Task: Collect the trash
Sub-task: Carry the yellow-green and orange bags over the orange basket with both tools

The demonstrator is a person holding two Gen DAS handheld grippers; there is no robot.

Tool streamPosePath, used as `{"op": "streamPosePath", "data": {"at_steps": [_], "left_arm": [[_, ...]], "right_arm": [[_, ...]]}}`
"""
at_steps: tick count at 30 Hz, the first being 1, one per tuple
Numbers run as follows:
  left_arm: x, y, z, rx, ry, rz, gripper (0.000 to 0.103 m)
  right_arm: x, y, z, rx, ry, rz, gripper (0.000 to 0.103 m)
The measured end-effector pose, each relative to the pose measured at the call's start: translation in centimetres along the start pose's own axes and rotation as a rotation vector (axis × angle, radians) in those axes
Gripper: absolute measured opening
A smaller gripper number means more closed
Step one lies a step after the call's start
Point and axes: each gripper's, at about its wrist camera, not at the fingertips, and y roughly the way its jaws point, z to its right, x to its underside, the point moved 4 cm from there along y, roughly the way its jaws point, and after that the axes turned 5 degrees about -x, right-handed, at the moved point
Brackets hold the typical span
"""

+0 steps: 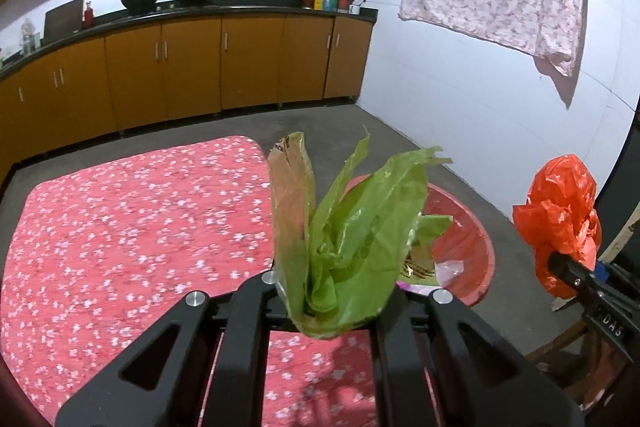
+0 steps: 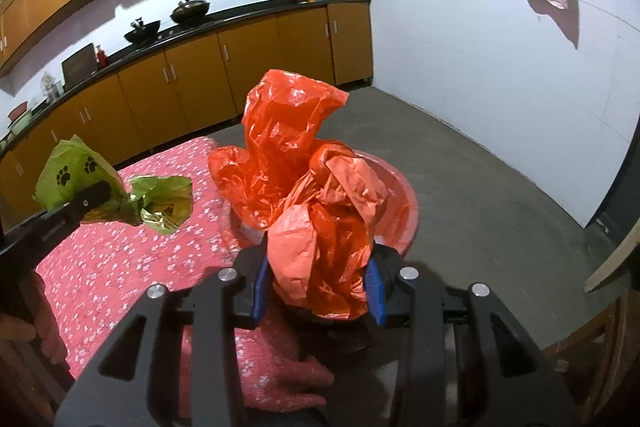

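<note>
Jaws are pinching: left gripper (image 1: pixel 340 307) a green plastic bag (image 1: pixel 352 227), right gripper (image 2: pixel 316 291) an orange plastic bag (image 2: pixel 312 187), both hovering above the red basin's rim (image 1: pixel 486 251) beside the floral mat's edge (image 1: pixel 256 147); bare floor (image 2: pixel 500 187) lying open beyond.

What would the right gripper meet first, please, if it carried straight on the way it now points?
Probably the red basin on the floor: the right gripper, shut on the orange plastic bag, points down toward it, though the bag hides much of that line.
</note>
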Motion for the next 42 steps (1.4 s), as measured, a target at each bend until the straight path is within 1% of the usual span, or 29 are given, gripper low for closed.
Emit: {"op": "streamPosePath", "data": {"at_steps": [3, 9, 29, 38, 42], "left_arm": [[0.1, 0.3, 1.0, 0.013, 0.006, -0.002, 0.007], [0.2, 1.2, 2.5, 0.03, 0.017, -0.014, 0.007], [0.0, 5.6, 6.1, 0.083, 0.048, -0.06, 0.007], [0.0, 7.7, 7.6, 0.1, 0.064, -0.092, 0.007], [0.1, 8.4, 7.9, 0.103, 0.069, -0.104, 0.007]], "right_arm": [[0.1, 0.5, 0.9, 0.004, 0.02, -0.001, 0.039], [0.3, 1.7, 1.3, 0.005, 0.036, -0.008, 0.039], [-0.7, 6.9, 3.2, 0.03, 0.123, -0.02, 0.039], [-1.1, 8.9, 3.0, 0.029, 0.115, -0.024, 0.039], [-1.2, 9.1, 3.2, 0.032, 0.119, -0.018, 0.039]]}}
